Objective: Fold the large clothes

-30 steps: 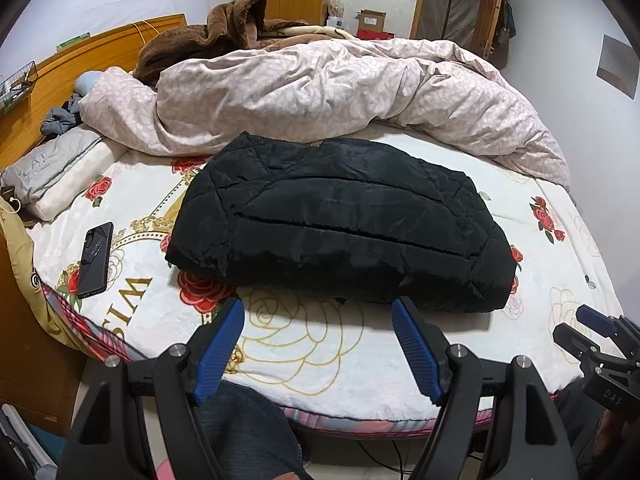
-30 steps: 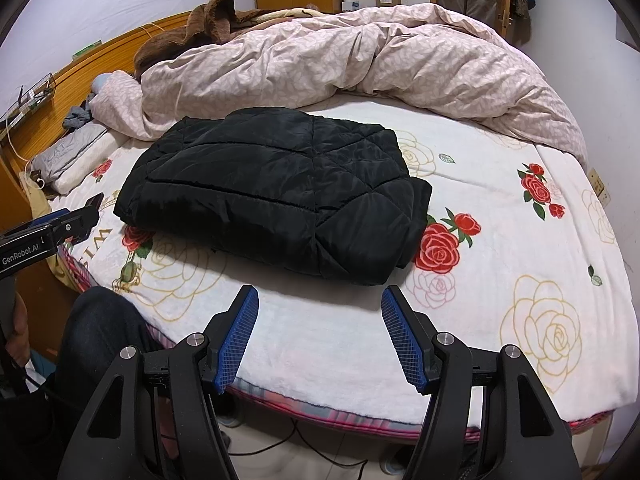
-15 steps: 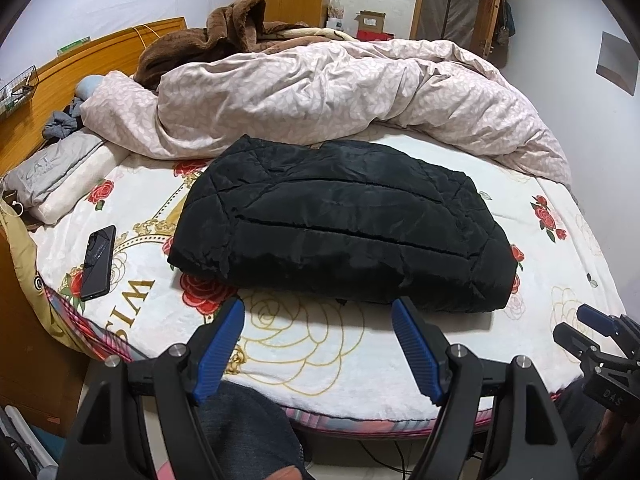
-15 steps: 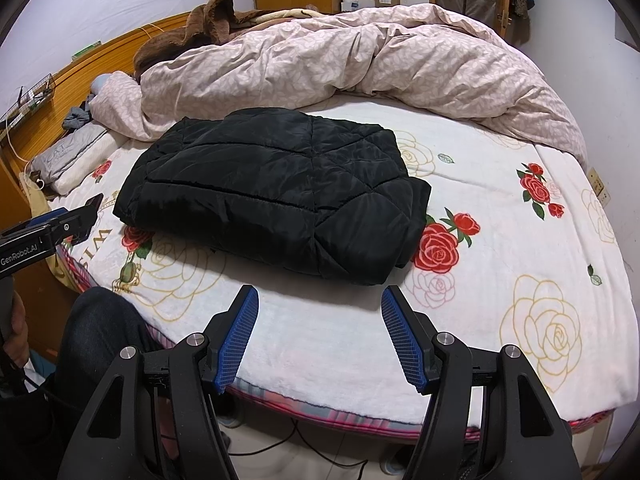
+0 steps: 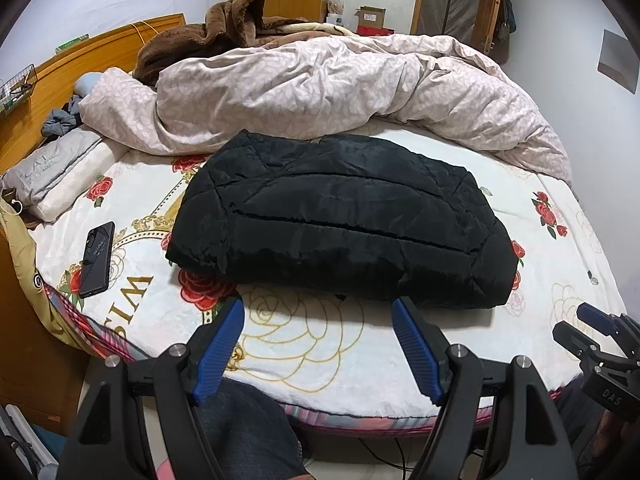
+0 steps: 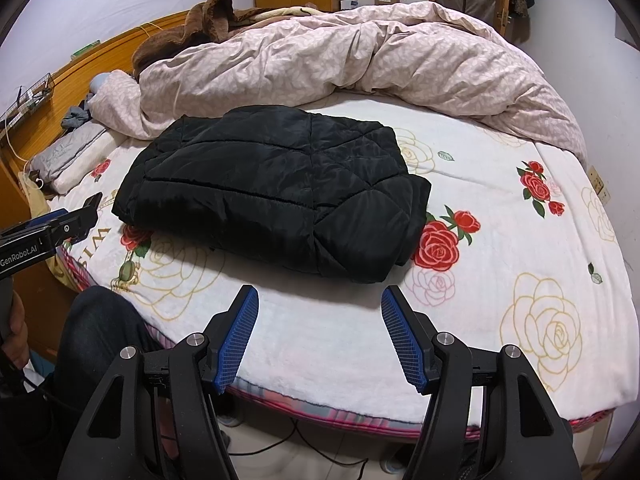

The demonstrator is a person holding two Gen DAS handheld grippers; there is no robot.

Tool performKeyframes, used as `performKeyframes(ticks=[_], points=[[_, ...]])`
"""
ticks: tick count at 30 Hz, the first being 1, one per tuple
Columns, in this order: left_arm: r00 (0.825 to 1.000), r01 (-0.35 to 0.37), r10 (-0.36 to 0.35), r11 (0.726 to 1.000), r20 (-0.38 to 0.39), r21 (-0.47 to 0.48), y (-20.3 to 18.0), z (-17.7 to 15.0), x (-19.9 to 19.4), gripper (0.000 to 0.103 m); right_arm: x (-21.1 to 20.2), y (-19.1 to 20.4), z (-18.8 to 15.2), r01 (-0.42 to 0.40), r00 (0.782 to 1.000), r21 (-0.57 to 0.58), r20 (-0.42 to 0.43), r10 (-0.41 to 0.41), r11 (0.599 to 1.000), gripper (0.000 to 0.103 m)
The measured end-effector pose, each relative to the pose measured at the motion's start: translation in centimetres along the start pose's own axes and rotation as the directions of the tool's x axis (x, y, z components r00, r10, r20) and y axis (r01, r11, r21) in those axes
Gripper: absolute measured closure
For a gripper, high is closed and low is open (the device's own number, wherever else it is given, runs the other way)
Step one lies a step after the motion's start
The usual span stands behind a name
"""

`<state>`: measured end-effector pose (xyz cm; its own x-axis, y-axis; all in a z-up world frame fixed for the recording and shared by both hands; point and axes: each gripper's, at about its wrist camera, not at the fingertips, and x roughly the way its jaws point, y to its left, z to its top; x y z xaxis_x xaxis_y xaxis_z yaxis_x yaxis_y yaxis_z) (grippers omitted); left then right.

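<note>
A black quilted jacket (image 5: 340,220) lies folded into a thick rectangle on the white rose-print bed cover (image 5: 304,344); the right wrist view shows the same jacket (image 6: 272,188). My left gripper (image 5: 318,308) hovers over the near edge of the bed, just short of the jacket's front edge, open with nothing between its blue pads. My right gripper (image 6: 318,294) hangs the same way near the jacket's front right corner, open and empty. Each gripper also appears at the edge of the other's view: the right gripper (image 5: 592,332) and the left gripper (image 6: 76,216).
A crumpled pink duvet (image 5: 320,84) and a brown blanket (image 5: 208,36) fill the back of the bed. A black phone (image 5: 96,258) lies at the left, near grey pillows (image 5: 52,168) and the wooden headboard (image 5: 28,120). The person's dark-trousered knee (image 5: 248,432) is below the bed edge.
</note>
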<state>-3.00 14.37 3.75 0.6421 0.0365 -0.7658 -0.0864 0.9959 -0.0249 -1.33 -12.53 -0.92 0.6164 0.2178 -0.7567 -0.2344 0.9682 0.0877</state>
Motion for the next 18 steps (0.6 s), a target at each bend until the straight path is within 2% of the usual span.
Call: performKeyframes(ticks=[18], points=[[1.0,-0.012,0.012,1.0,-0.002,-0.003,-0.16,-0.16,0.31,0.025,0.07,-0.6,-0.44,0.014,1.0,-0.003,0.011,-0.014,1.0,0.039]])
